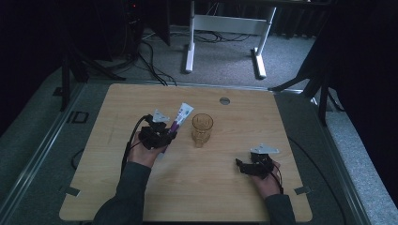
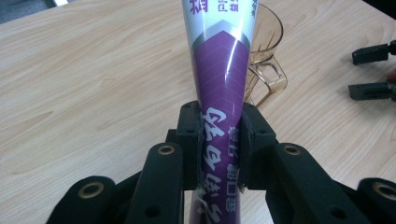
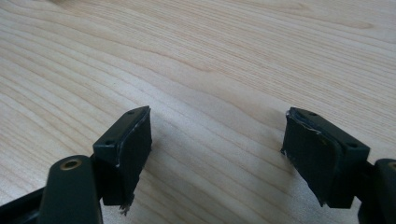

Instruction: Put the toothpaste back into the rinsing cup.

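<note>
Purple-and-white toothpaste tube point(image 2: 222, 88) sits clamped in my left claw point(image 2: 219, 144), long axis slanting up toward the amber plastic cup point(image 1: 202, 128) just beside it. My right claw point(image 3: 217, 149) gapes empty, well apart on the wooden surface point(image 1: 211, 187).

Dim room; grey carpet floor point(image 1: 225, 56), white desk frame point(image 1: 225, 28), floor cables point(image 1: 150, 61), dark curtains.

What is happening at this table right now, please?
A person sits at a light wooden table with a gripper in each hand. The left gripper is shut on a purple and white plastic tube, which points toward a clear amber plastic cup with a handle in the middle of the table. The right gripper is open and holds nothing, low over bare wood to the right of the cup.
</note>
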A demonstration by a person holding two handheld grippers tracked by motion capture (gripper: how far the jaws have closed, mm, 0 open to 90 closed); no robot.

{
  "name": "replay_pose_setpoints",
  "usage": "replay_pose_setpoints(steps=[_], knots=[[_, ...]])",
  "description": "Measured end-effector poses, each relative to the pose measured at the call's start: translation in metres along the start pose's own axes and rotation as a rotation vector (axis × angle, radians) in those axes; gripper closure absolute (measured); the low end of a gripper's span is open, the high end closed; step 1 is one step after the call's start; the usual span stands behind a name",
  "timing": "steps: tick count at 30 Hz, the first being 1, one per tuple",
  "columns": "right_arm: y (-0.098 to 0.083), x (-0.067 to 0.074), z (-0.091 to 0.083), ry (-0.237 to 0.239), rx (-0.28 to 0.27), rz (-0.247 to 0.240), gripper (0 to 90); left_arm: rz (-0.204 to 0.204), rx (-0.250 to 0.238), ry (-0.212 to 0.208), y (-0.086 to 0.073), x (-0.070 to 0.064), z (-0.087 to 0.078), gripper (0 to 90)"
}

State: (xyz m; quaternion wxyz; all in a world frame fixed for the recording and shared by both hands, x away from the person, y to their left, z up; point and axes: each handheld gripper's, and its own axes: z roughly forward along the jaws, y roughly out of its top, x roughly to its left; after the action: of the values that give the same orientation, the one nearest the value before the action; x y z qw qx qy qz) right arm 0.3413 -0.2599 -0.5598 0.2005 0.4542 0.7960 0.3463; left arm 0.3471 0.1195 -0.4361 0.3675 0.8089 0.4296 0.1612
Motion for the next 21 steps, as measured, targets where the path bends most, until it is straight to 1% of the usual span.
replay_pose_setpoints(steps=[6,12,16,21], knots=[[0.0,0.0,0.0,0.0,0.0,0.0,23.5,-0.001,-0.03,-0.005,0.0018,-0.0001,-0.0016,73.7],[0.0,0.0,0.0,0.0,0.001,0.0,23.5,-0.011,-0.056,-0.014,0.0041,-0.0003,-0.0014,73.7],[0.0,0.0,0.0,0.0,0.001,0.0,23.5,-0.012,-0.077,-0.028,0.005,0.0005,-0.0014,73.6],[0.0,0.0001,0.0,0.0,0.001,0.001,23.5,-0.017,-0.088,-0.034,0.0067,0.0016,-0.0017,73.6]])
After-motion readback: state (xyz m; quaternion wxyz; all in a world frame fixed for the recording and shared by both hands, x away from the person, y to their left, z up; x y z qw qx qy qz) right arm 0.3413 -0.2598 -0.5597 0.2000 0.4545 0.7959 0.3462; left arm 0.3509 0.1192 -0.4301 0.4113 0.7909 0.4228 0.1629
